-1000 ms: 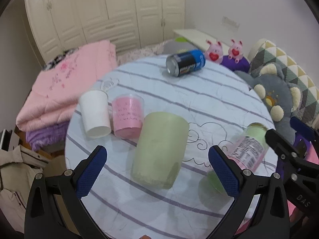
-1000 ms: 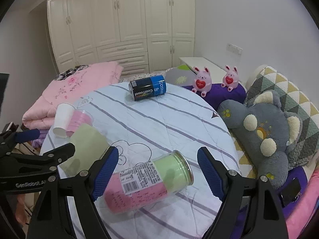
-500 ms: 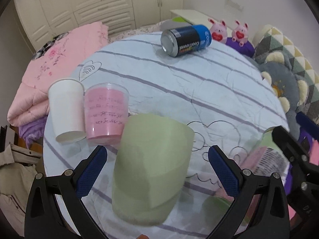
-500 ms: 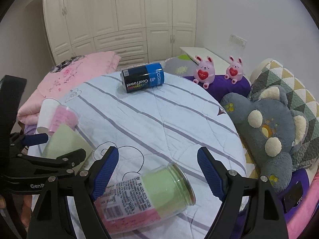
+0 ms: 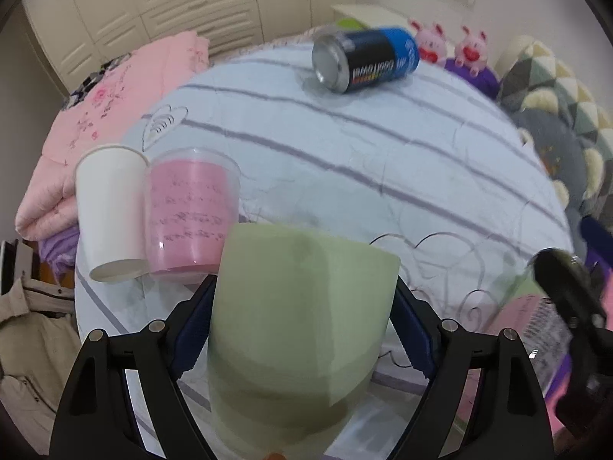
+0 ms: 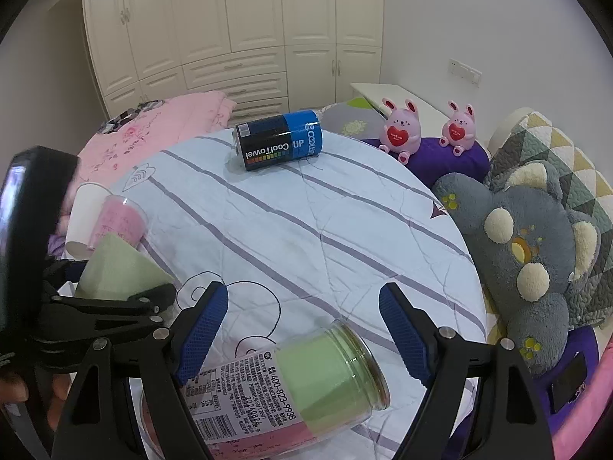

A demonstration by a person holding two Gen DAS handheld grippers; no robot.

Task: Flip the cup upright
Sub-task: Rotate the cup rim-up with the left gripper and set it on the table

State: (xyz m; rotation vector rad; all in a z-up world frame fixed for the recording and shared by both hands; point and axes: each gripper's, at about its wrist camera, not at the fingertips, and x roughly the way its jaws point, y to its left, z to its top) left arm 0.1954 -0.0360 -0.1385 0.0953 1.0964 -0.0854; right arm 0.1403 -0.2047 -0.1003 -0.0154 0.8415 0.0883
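between the left claw (image 5: 302,329) fingers sits the green cup (image 5: 302,306), gripped, mouth-down on the surface (image 5: 383,161) — grasp step; next, lift and invert. right claw (image 6: 302,329) wide, over the jar (image 6: 283,387).

Even, soft indoor light, moderately bright; no hard shadows, source not visible. Strong fisheye barrel distortion, black vignette at the corners of both views. Left wrist view motion-blurred throughout: green cup (image 5: 302,318) smeared, table stripes soft, towel can (image 5: 366,59) doubled at the edges, right-side black gripper part smeared. Right wrist view sharp: CoolTowel print on can (image 6: 279,145) readable, barcode text on glass jar (image 6: 283,387) readable. Small glare streaks on jar rim. Faint contact shadows under can and paper cup (image 6: 82,218). Wardrobe (image 6: 230,34) lines bowed.
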